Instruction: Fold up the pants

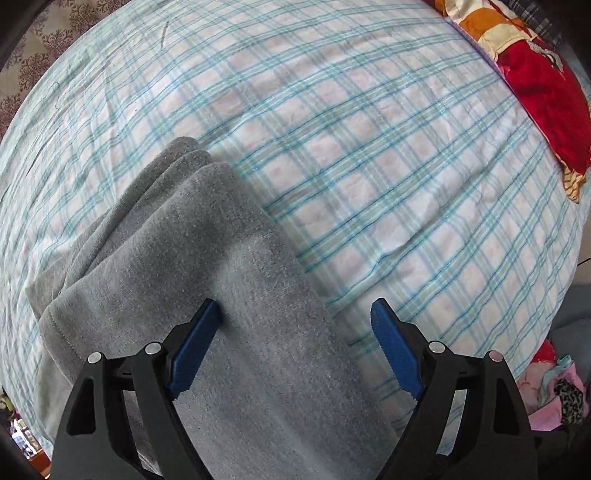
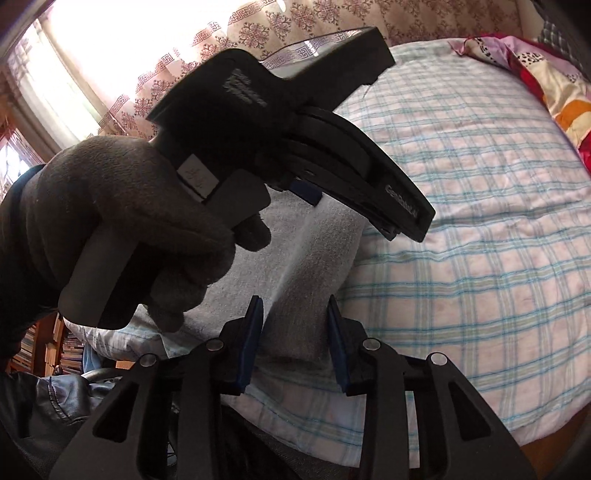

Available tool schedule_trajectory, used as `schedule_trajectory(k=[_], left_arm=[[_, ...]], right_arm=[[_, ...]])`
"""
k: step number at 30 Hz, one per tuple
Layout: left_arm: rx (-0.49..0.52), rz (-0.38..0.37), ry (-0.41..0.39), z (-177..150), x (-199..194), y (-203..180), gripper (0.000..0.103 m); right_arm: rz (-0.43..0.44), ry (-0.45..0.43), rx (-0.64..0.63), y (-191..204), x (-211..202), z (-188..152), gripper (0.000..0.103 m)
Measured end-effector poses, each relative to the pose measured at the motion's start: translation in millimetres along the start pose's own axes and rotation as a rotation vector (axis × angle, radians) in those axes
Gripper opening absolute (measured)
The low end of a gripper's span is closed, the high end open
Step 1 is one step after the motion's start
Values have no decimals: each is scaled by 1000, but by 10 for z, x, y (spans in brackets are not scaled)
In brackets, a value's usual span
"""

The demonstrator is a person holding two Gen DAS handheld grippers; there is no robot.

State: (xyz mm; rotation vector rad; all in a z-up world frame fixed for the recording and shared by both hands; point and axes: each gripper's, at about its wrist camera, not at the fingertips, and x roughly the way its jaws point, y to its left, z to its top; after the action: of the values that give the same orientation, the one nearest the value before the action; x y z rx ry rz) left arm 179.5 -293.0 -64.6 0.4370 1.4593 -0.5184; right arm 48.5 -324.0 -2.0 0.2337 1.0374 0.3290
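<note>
Grey fleece pants (image 1: 207,295) lie folded into a long strip on the checked bed sheet (image 1: 369,147). My left gripper (image 1: 295,314) hangs open straight above them. Its left finger is over the cloth and its right finger over the bare sheet, with nothing held. In the right wrist view the pants (image 2: 306,236) run away from me. My right gripper (image 2: 295,317) is narrowed at their near end, and grey cloth fills the gap between its blue pads. A gloved hand (image 2: 110,206) holds the left gripper's black body above the far part of the pants.
A red and patchwork quilt (image 1: 546,96) is bunched along the far right edge of the bed. Pink clothes (image 1: 554,391) are piled beside the bed at lower right. A patterned curtain (image 2: 258,33) hangs behind the bed. A dark jacket (image 2: 55,398) and bookshelves (image 2: 48,343) lie at the near left.
</note>
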Motion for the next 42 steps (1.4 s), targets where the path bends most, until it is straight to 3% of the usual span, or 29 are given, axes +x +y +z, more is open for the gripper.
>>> schedule_trajectory(k=[4,8,10,12,15,22,28,33,42], left_arm=[[28,38,8,9,34,-86,83],[23,55,-5,-33,-7,-47,63],[19,38,-15,-73,-49,38,55],[16,7,-29,-113,-116,144,40],[17,-30,-66,-185,-270,242,28],[-85,-178,-206,-490,-828,777,23],[-207,-273,-320,-856,-1191,1185,22],[-300,-343,-402,-1304,-1359,1669,21],[-448,-383,-516,-2111,-1540,2537,20]], right_arm=[[4,-9,-14,34,-31,1,33],[4,-14,-19,31,-30,3,31],[5,-20,-24,17,-41,-1,30],[8,-30,-29,51,-58,10,30],[17,-51,-60,140,-89,25,29],[113,-105,-114,379,-273,133,30],[252,-176,-139,535,-518,231,46],[242,-219,-155,633,-603,348,50],[195,-114,-114,748,-181,404,50]])
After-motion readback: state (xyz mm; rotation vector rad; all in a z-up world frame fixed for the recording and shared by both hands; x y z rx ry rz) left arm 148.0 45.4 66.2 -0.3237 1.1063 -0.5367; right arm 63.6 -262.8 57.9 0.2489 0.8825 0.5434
